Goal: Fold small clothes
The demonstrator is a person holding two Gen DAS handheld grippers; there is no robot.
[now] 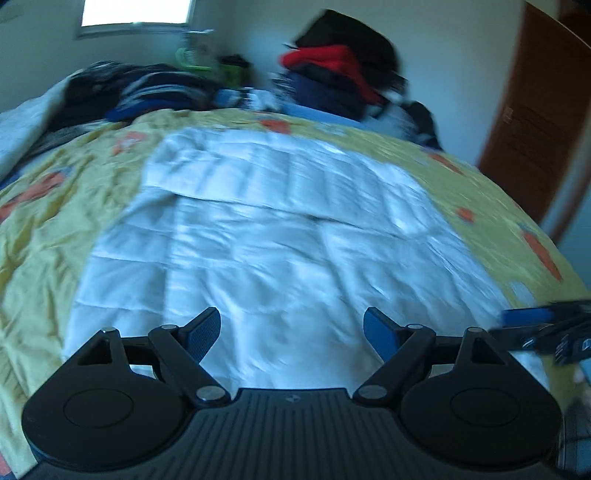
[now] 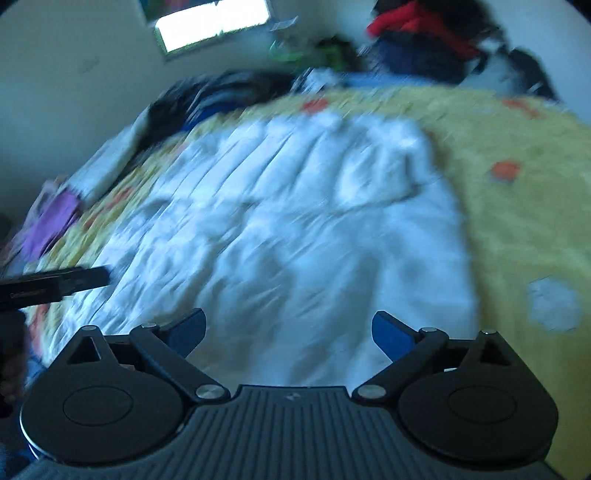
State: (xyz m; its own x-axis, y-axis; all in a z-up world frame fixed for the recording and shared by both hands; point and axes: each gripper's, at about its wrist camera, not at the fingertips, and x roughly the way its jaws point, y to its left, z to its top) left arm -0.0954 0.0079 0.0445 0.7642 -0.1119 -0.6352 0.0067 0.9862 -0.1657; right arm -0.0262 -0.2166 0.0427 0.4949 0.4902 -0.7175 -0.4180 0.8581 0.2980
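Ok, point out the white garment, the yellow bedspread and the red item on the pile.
white garment (image 1: 280, 236), left wrist view, its creased middle.
yellow bedspread (image 2: 524, 221), right wrist view, bare stretch right of the garment.
red item (image 1: 325, 59), left wrist view, its upper fold.

You're in a home bedroom: bed (image 1: 92, 192) w/ yellow patterned cover, clothes piles (image 1: 332, 74) at far end, window (image 1: 136, 13), wooden door (image 1: 532, 122).

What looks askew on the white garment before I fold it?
The white garment lies spread on the yellow bedspread, heavily wrinkled, with its far part already doubled over along a slanted edge. Both frames are blurred, so no stain or damage can be judged.
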